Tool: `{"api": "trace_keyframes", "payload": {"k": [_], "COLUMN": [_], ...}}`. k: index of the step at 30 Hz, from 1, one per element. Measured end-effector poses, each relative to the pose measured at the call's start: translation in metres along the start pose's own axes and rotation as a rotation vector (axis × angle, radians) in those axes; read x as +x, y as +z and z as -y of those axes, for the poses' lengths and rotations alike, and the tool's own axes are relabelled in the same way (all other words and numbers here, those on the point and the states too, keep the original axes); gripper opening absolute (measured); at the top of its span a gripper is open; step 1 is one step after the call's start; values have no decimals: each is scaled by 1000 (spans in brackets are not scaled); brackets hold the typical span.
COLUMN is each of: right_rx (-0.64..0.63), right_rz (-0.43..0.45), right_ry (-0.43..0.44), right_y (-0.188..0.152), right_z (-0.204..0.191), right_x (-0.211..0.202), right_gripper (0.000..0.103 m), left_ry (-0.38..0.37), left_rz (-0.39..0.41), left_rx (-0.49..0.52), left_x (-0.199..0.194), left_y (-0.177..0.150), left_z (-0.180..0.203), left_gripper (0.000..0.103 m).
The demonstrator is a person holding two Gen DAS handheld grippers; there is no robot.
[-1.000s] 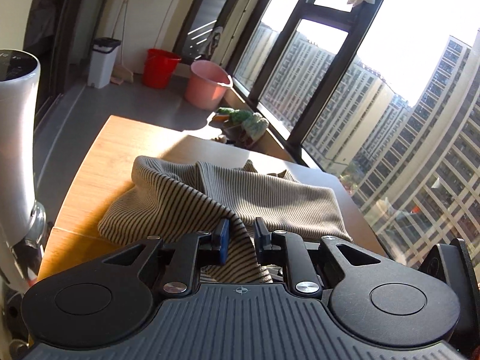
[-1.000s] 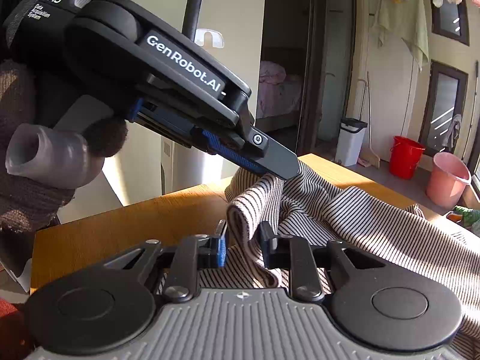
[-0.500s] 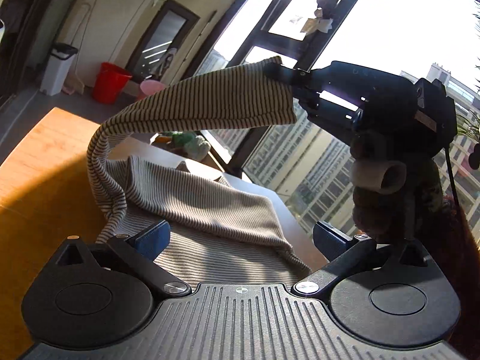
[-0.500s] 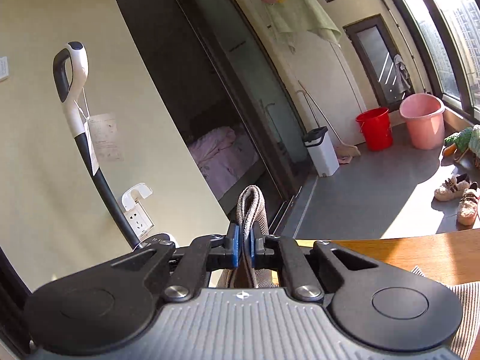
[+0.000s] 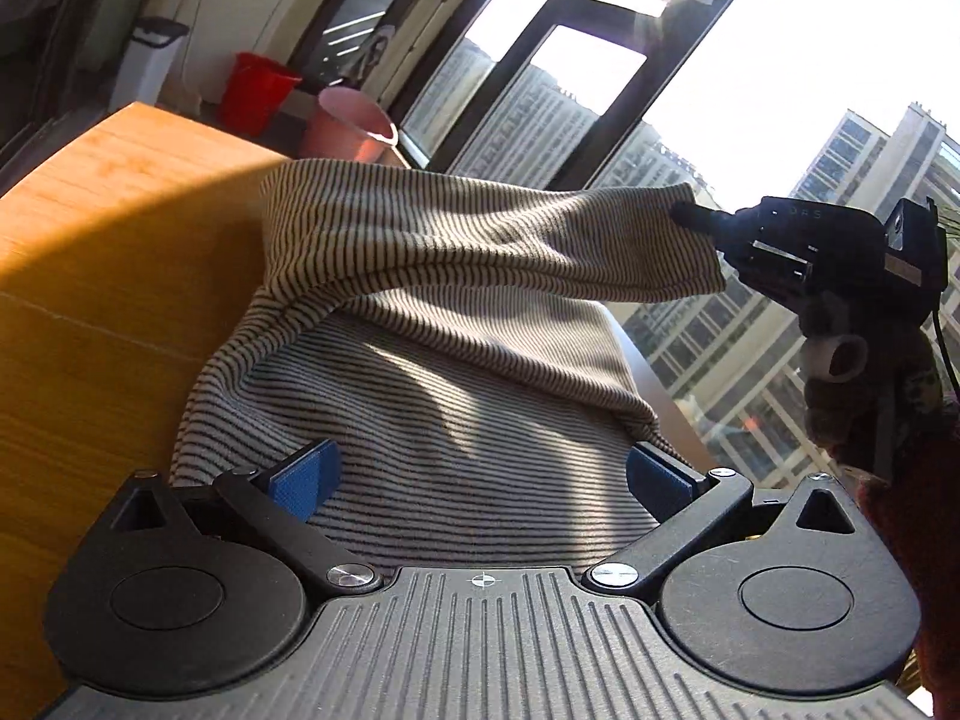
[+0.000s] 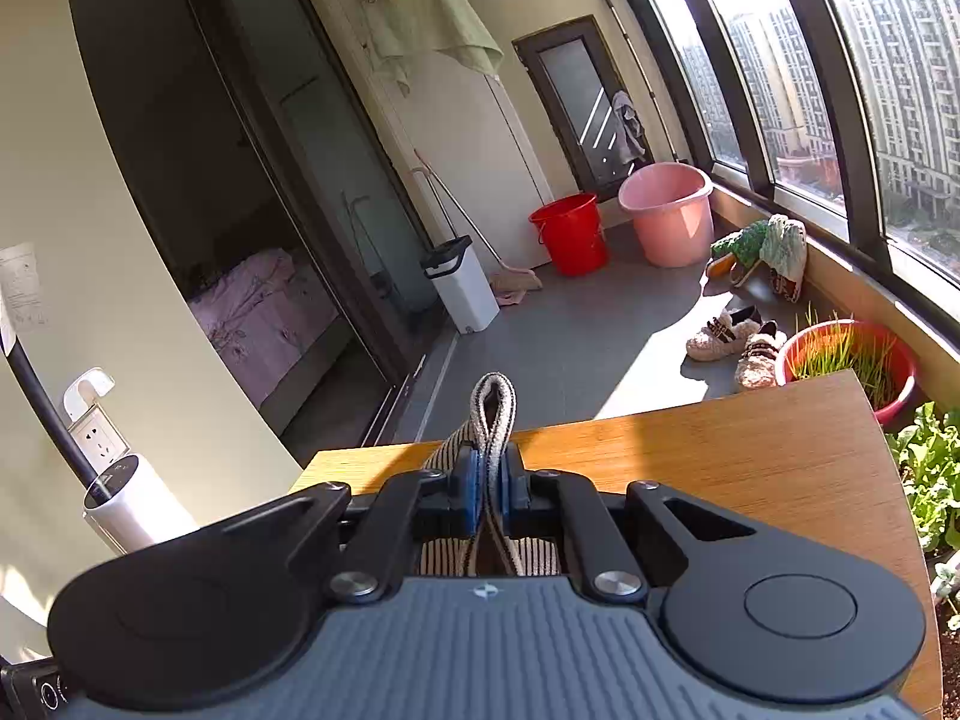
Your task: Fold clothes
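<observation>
fingers of right gripper clamped on lifted sleeve of striped top spread on table, left gripper spread wide, empty over cloth; best carried across level, taut, edges matched.

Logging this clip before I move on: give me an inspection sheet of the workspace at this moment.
Surface: wooden table, sunlit at the far end.
Job's things: striped garment lying on the table, one end lifted off it.
Clutter: nothing seen on the table besides the garment.
Grippers: left gripper over the garment, jaws wide apart, holding nothing; right gripper shut on the raised end.
Cables: a thin dark one by the right gripper's handle.
Surroundings: red bucket, pink bucket, white bin, shoes, potted greens, windows facing tower blocks.
</observation>
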State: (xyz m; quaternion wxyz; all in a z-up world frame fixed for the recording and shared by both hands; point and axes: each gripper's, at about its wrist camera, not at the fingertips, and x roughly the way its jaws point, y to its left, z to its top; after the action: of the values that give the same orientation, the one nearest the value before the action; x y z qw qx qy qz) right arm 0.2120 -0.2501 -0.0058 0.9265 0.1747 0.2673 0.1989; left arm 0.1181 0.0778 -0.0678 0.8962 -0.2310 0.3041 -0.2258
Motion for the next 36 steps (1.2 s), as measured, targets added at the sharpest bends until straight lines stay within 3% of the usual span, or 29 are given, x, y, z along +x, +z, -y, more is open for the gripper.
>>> {"api": "trace_keyframes", "payload": {"k": [7,13,15,19,22,24,27,29,31,32,36], "right_rx": [94,10,-19,-146,-185,-142,-70,-36,-29,-27,-32], "right_rz": [-67,-98,-95,-22,48,36,-19,-43,-20,-19,-27], "right_ry": [-84,-180,-210,-307,-234,-131,-78,-103,-89,-79,-69], "right_y": [-37,-61,-62,-58,-55,-58,-72,-87,-92,-91,-91], "right_z": [48,55,50,23,0,-5,-1,8,9,9,10], "right_x": [13,21,21,11,-1,0,17,29,27,27,29], "right_gripper": [7,13,20,23,31,56,64,67,70,76,80], "left_ry": [2,-2,2,40,76,79,-71,-89,-53,-21,131], "left_rz": [2,4,3,-22,-62,-104,-111,-74,-45,-45,-107], "left_rx": [2,-4,0,58,115,119,56,93,172,203,262], "left_x": [1,2,3,5,10,15,17,22,36,47,97], "left_y": [3,4,4,2,3,10,36,56,69,73,75], "left_z": [-2,-4,-4,5,15,22,27,36,44,45,32], "left_gripper": [103,103,103,103,103,103,103,103,103,103,103]}}
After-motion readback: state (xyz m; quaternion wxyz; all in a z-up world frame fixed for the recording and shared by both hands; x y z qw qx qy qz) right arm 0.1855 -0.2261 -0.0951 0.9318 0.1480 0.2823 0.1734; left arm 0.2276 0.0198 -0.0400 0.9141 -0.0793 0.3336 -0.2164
